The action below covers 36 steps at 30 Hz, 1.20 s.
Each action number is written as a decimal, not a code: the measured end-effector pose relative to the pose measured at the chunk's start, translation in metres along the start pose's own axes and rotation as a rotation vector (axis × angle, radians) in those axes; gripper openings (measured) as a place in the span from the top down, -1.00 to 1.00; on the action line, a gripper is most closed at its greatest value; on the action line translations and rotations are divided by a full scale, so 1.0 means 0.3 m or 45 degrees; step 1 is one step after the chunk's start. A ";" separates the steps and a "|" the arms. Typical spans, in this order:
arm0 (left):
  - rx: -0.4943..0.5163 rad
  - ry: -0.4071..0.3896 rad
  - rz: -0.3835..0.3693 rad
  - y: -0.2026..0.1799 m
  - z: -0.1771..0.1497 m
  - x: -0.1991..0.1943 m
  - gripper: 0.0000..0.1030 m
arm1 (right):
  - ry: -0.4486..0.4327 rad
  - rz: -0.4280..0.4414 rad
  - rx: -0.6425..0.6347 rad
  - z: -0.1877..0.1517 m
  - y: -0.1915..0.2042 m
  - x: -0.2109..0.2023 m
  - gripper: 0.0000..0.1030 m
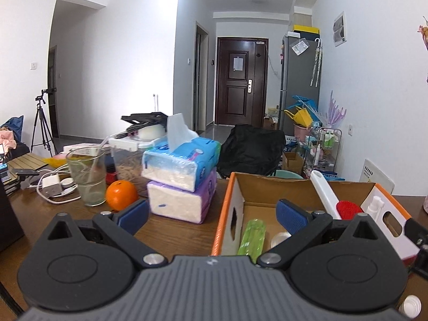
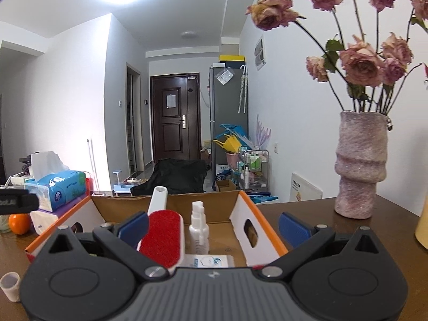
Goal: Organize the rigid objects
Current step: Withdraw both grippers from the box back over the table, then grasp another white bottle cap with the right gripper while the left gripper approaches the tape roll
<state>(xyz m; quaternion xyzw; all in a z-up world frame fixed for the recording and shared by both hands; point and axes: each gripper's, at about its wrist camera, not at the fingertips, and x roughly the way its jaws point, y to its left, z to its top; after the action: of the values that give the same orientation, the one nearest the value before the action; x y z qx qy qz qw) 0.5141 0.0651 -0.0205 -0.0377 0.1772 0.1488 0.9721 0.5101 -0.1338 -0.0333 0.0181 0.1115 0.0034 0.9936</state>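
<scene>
Left gripper: jaws spread wide, empty, lower centre, over orange-edged cardboard box holding green plastic bottle. Right gripper: jaws spread wide, empty, before red-faced white lint brush and white spray bottle. Advice: collect small white cap, lower left, keeping clear of box walls

box — orange rim | brush — red pad | bottle — green
</scene>
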 end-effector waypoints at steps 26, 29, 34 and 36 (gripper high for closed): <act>-0.031 0.070 0.083 0.177 -0.130 -0.205 -1.00 | 0.067 -0.094 -0.051 -0.107 -0.162 -0.246 -1.00; -0.031 0.092 0.087 0.193 -0.144 -0.218 -1.00 | 0.097 -0.091 -0.053 -0.118 -0.172 -0.256 -1.00; -0.039 0.147 0.083 0.228 -0.177 -0.233 -1.00 | 0.193 -0.095 -0.048 -0.151 -0.190 -0.266 -1.00; -0.034 0.168 0.078 0.239 -0.188 -0.238 -1.00 | 0.220 -0.093 -0.039 -0.160 -0.199 -0.270 -1.00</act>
<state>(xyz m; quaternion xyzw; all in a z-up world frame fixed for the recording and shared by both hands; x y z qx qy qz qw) 0.4100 0.1065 -0.0494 -0.0552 0.2401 0.1779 0.9527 0.4207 -0.1927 -0.0643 -0.0016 0.1974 -0.0297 0.9799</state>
